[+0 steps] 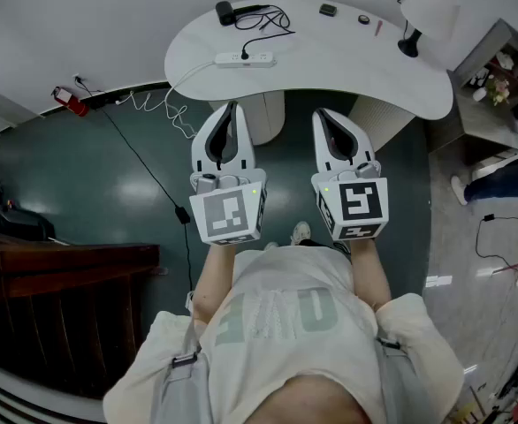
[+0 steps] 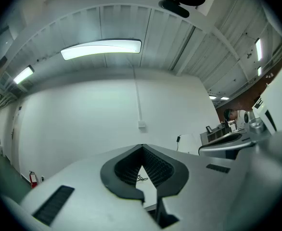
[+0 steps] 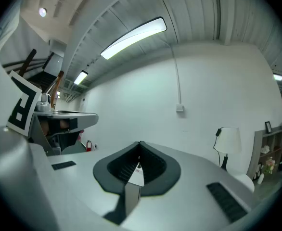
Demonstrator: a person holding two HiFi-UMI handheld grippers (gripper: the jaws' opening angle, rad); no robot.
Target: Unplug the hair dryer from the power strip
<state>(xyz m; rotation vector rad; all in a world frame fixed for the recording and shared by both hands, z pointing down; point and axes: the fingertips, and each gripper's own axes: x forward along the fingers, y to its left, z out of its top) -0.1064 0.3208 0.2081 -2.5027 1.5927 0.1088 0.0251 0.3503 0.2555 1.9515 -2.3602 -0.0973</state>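
Person stands back from the table [image 1: 356, 78], both tools held out level in front of the chest.

- Left gripper [image 1: 232, 107]: jaws pressed together, nothing between them.
- Right gripper [image 1: 322, 114]: same, pressed together and empty.
- Strip [image 1: 244, 59]: white, lies near the table's near edge, well ahead of both tools.
- Black plug [image 1: 245, 54] sits in the strip. Its cord [image 1: 268, 23] loops back to the dryer [image 1: 224, 12] at the far left of the tabletop.
- Lamp [image 1: 422, 14] stands at the far right, out of the way.

Step, as I read it: the approach, with nothing touched yet.

Next move likely needs:
- stepping up to the table;
- spreading the jaws;
- one gripper pinning the strip down, since it looks light enough to lift with the plug;
- the other pinching the plug body, not the cord, and pulling straight up.
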